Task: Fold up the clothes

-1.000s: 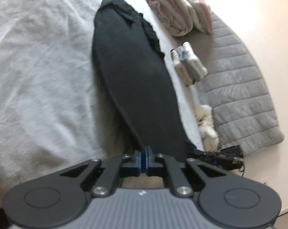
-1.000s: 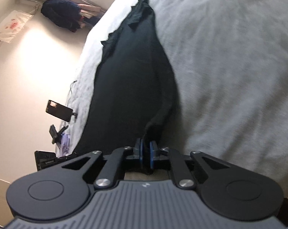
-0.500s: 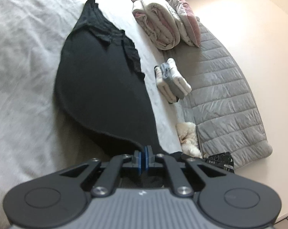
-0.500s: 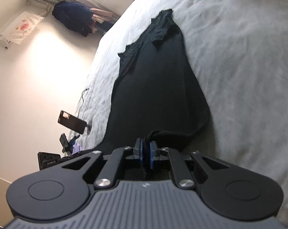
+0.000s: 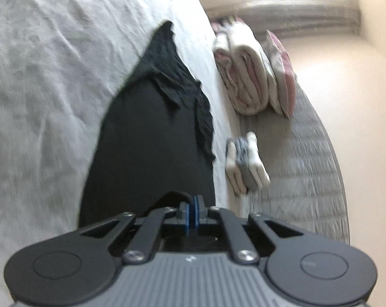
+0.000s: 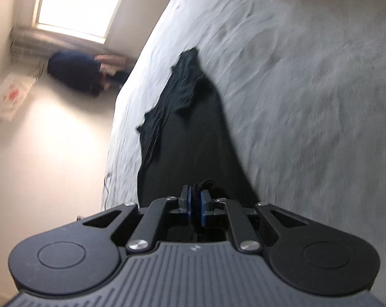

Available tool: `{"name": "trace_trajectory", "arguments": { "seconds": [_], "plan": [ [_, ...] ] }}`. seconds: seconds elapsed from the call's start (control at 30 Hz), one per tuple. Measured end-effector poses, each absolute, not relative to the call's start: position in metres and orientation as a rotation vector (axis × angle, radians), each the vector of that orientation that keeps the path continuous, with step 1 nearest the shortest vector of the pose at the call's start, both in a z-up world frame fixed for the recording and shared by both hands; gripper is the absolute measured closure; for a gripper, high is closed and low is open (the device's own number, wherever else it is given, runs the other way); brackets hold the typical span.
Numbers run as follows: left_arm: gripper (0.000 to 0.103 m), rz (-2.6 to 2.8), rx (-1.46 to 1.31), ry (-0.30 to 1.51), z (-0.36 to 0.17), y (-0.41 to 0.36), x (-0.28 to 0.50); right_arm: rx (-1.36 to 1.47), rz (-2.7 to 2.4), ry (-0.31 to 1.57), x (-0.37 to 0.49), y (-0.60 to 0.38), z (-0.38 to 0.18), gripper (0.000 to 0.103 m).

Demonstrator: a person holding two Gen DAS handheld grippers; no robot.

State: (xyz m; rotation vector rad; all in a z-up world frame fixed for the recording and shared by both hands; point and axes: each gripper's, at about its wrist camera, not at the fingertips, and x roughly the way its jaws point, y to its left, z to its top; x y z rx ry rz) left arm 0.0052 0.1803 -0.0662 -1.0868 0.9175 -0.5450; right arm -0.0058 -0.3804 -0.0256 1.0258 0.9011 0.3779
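A long black garment [image 5: 152,133] stretches away from me over a light grey bed sheet [image 5: 44,81]. My left gripper [image 5: 192,208] is shut on the garment's near edge, blue pads pressed together on the cloth. In the right wrist view the same black garment [image 6: 193,138] runs up the bed, and my right gripper [image 6: 195,199] is shut on a bunched fold of its near edge. The garment's far end is crumpled. Both views are motion-blurred.
Folded white and pink bedding [image 5: 246,76] and a small stack of folded grey and white items [image 5: 246,161] lie on a grey quilted mat [image 5: 305,158] right of the bed. A dark blue bundle [image 6: 75,74] sits under a bright window [image 6: 75,2].
Both grippers have swung forward along the bed while holding the garment's near edge; the cloth looks shorter and the windows have come into view.
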Motion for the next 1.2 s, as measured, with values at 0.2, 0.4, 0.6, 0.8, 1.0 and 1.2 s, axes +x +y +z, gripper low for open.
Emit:
{"name": "trace_trajectory", "arguments": {
  "seconds": [0.2,0.4,0.6,0.8,1.0,1.2],
  "plan": [
    [0.1,-0.406,-1.25,0.853,-0.094,0.191,0.019,1.151,0.268,0.842,0.02,-0.395,-0.051,0.093],
    [0.099,-0.269,-1.291,0.833,-0.107,0.189,0.032,1.236,0.175,0.818,0.034,-0.404,-0.069,0.093],
    [0.094,-0.28,-1.246,0.813,-0.098,0.182,0.043,1.163,0.211,0.803,0.037,-0.4,-0.055,0.086],
    [0.063,-0.263,-0.919,0.733,-0.063,0.174,0.047,0.801,0.173,0.736,0.03,-0.382,-0.018,0.053],
    [0.063,-0.238,-0.464,0.704,-0.042,0.144,0.05,0.498,0.116,0.739,0.032,-0.351,-0.018,0.053],
    [0.064,-0.263,-0.287,0.722,-0.053,0.121,0.054,0.332,0.073,0.75,0.048,-0.324,-0.025,0.053]
  ]
}}
